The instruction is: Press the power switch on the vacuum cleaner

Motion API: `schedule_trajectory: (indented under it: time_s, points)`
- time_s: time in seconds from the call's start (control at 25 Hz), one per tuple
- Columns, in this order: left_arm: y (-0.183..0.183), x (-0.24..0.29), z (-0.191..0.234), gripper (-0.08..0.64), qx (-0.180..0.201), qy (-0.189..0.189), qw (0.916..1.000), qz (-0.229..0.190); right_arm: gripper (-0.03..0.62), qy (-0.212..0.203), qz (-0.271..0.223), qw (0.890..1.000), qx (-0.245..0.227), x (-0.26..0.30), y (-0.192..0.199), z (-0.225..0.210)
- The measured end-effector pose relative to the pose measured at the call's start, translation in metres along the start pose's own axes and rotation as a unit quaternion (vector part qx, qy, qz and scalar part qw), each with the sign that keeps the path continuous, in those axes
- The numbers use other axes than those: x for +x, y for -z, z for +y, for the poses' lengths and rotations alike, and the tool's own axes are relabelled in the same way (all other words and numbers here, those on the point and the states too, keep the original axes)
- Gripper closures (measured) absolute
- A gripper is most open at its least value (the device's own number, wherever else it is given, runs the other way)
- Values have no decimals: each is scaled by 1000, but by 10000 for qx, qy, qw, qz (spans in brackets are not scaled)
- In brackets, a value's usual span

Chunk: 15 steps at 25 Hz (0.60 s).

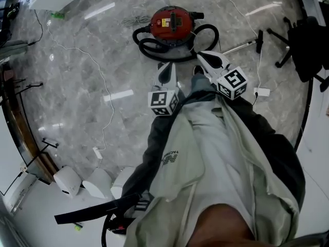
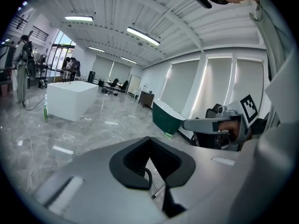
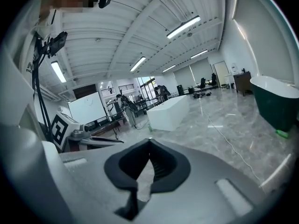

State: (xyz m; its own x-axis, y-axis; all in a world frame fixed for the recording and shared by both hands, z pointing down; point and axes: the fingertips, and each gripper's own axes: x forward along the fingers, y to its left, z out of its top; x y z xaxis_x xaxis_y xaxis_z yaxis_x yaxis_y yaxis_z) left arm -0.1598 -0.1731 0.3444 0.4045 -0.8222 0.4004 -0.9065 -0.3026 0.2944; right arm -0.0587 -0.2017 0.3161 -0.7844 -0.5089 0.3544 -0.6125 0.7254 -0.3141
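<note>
While the red vacuum cleaner point(image 1: 172, 23) sits on the floor point(image 1: 92, 71) ahead, hose point(image 1: 154, 49) looped round it, left gripper point(image 2: 149, 139) and right gripper point(image 3: 149, 143) are both clenched on nothing — well apart from it.

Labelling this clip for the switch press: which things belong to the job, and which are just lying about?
Job: vacuum, left gripper, right gripper.
Lying about: wand, chair, adapter.

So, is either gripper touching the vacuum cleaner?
No, the left gripper and right gripper both hang short of the vacuum cleaner, with a visible gap between.
</note>
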Motion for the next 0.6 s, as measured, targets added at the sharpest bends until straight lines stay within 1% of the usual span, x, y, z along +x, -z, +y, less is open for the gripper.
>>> schedule_trajectory:
  time_s: [0.12,0.2,0.28,0.36,0.44,0.52,0.6]
  points:
    - [-20,21,25,560,1,340,9994,68,592,220,-21,9997,52,30,-14,-2]
    - [-30,33,47,560,54,483,9987,124,592,445,-65,9987,232,48,-20,-3]
    - [-33,45,70,560,110,624,9976,270,592,633,-75,9971,407,69,-24,-2]
    - [-26,61,94,560,197,729,9958,511,592,718,-21,9961,511,94,-20,0]
    - [-12,85,121,560,353,733,9937,776,591,712,115,9958,568,119,-5,0]
    - [4,118,149,560,516,618,9922,947,592,663,275,9954,631,138,18,-11]
    - [29,150,176,560,617,471,9909,1099,592,603,403,9945,759,153,48,-22]
